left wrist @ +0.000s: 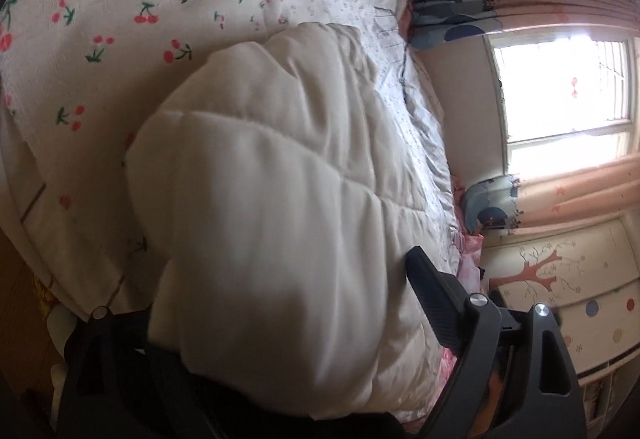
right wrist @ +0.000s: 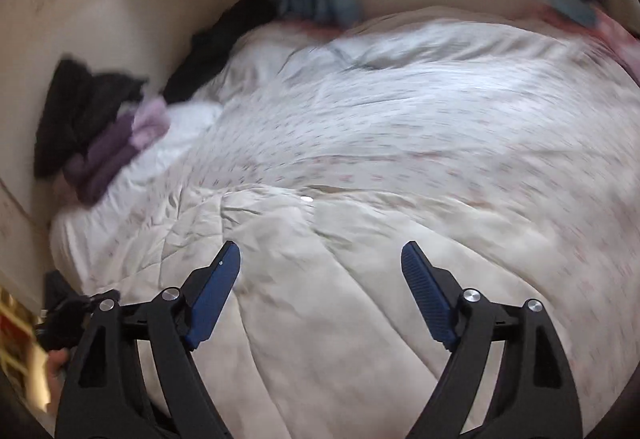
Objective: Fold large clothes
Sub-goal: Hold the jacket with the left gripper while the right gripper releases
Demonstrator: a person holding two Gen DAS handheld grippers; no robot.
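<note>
A large white quilted garment [left wrist: 272,199] lies on the bed and fills the middle of the left wrist view. It bulges up between my left gripper's [left wrist: 280,303] wide-apart jaws. The right finger [left wrist: 432,299] shows beside the fabric; the left finger is hidden under it. I cannot tell whether the jaws pinch the cloth. In the right wrist view the same garment [right wrist: 320,299] lies spread below my right gripper [right wrist: 320,259], which is open and empty above it.
The bed has a cherry-print sheet [left wrist: 100,19] and a small-flower duvet [right wrist: 400,119]. Purple and black clothes [right wrist: 108,143] are piled at the bed's left end by the wall. A window [left wrist: 560,87] and pink curtains [left wrist: 580,187] lie beyond the bed.
</note>
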